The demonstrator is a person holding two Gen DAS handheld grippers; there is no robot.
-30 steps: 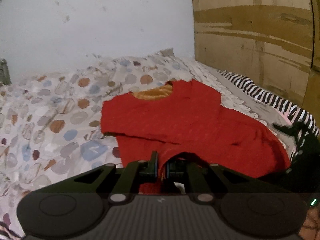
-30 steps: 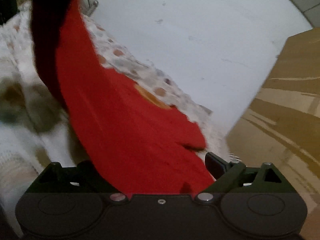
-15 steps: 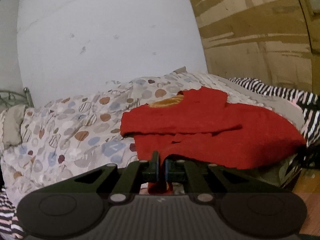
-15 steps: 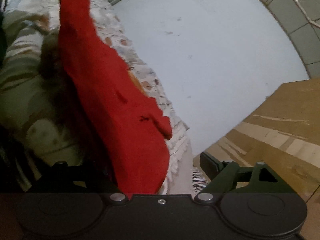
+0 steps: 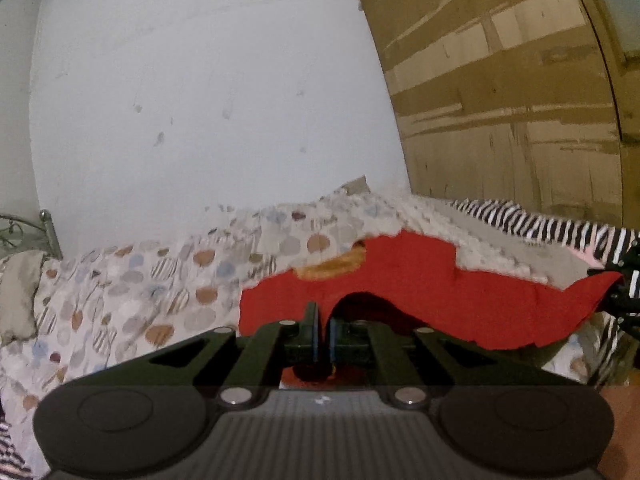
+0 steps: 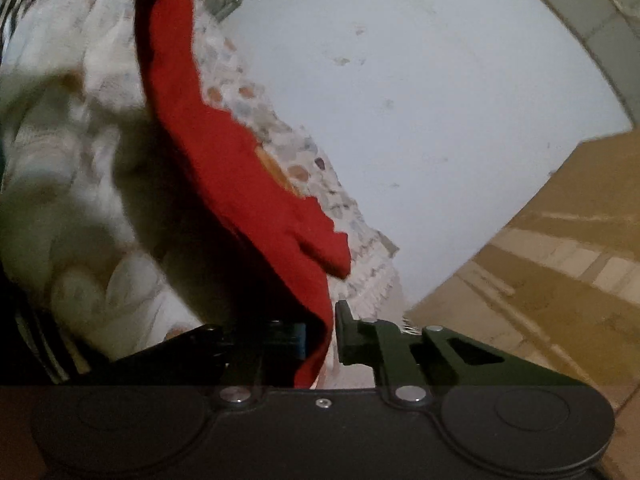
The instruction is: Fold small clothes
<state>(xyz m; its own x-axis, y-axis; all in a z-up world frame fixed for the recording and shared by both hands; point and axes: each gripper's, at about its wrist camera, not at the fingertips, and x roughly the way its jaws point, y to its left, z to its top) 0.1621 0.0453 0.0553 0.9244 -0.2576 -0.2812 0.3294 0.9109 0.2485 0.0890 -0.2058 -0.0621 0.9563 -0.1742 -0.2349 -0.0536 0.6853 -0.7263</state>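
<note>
Two wrist views of a red garment held over a bed covered with a spotted quilt. Left wrist view: the left tongs are closed, their two pads nearly touching, with a fold of the red cloth pinched between them and bunched just below the tips. From this grip the garment spreads away to the right across the quilt, its yellow-orange neck lining facing up near the far edge, and its far right corner is drawn up toward a dark piece of gear at the frame edge. A black-and-white striped cloth lies along the far side of the bed, against a brown wooden panel; a pale wall stands behind the bed, and a metal bedframe post shows at the left. Right wrist view (tilted and partly blurred): the right tongs have just been closing, and the hem of the red garment now sits between their pads, clamped there. The cloth rises from this grip as a taut band toward the upper left of the frame, lifted clear of the quilt beneath it, with one short sleeve hanging free beside the band.
</note>
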